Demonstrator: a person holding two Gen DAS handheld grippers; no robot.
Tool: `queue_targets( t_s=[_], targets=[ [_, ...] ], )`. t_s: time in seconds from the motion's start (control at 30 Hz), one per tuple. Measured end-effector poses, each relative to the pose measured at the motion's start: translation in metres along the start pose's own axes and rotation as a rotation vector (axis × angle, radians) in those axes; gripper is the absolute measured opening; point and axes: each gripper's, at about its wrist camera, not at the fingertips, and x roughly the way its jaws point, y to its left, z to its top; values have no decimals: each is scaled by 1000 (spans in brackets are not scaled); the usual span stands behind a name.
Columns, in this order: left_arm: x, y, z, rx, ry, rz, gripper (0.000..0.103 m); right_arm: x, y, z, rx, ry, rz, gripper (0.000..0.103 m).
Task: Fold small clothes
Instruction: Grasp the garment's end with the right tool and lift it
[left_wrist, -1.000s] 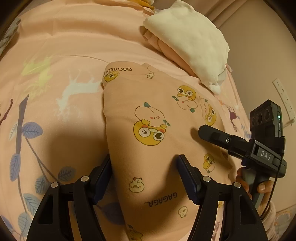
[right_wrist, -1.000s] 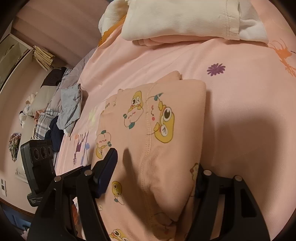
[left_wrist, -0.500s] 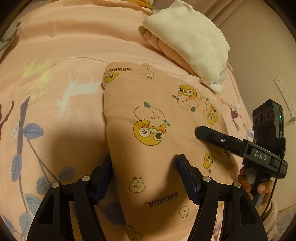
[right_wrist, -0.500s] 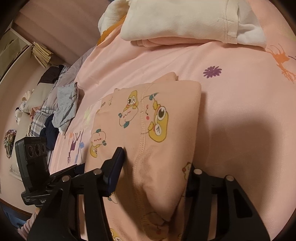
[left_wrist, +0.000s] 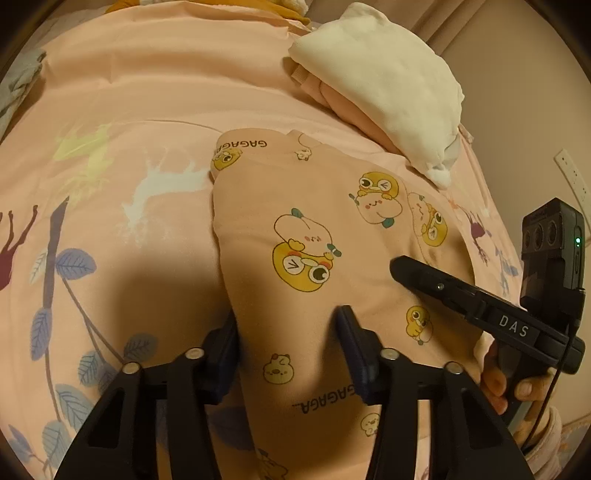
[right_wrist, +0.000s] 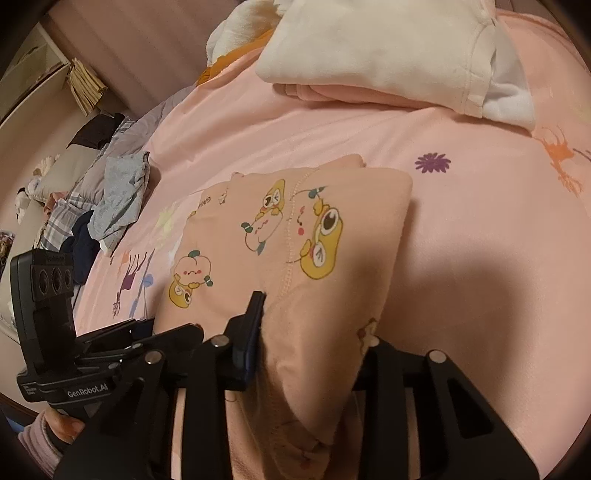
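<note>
A small peach garment with yellow duck prints (left_wrist: 317, 236) lies folded on the pink bedsheet; it also shows in the right wrist view (right_wrist: 295, 236). My left gripper (left_wrist: 288, 332) straddles the garment's near left edge, its jaws closing in on the raised fold. My right gripper (right_wrist: 314, 332) is shut on the garment's near right edge, and bunched cloth fills the gap between its fingers. The right gripper also shows in the left wrist view (left_wrist: 402, 267) resting on the garment.
A stack of folded clothes with a cream top (left_wrist: 384, 81) sits at the far side of the bed (right_wrist: 480, 229); it also shows in the right wrist view (right_wrist: 384, 51). A heap of unfolded grey and plaid clothes (right_wrist: 110, 199) lies to the left.
My right gripper's jaws have narrowed onto the garment's edge and pinched the fold up. My left gripper's jaws have come in slightly; the garment has barely shifted.
</note>
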Motion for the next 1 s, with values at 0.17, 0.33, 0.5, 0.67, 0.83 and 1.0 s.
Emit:
queue_targets(
  t_s=[0.17, 0.33, 0.5, 0.67, 0.83, 1.0],
  targets=[
    [-1, -6, -1, 22, -11, 19, 37, -5, 12, -3, -51, -29, -42, 23],
    [-5, -7, -1, 25, -19, 30, 30, -10, 24, -4, -102, -55, -85, 20],
    [-8, -7, -1, 21, -24, 35, 25, -16, 35, -7, -134, -82, -119, 19],
    [-14, -8, -2, 12, -40, 31, 22, -26, 48, -9, -159, -118, -116, 18],
    [-19, -8, -3, 8, -50, 15, 22, -38, 63, -13, -195, -144, -115, 18],
    [-26, -9, -6, 18, -54, 12, 22, -47, 73, -20, -210, -156, -119, 18]
  ],
)
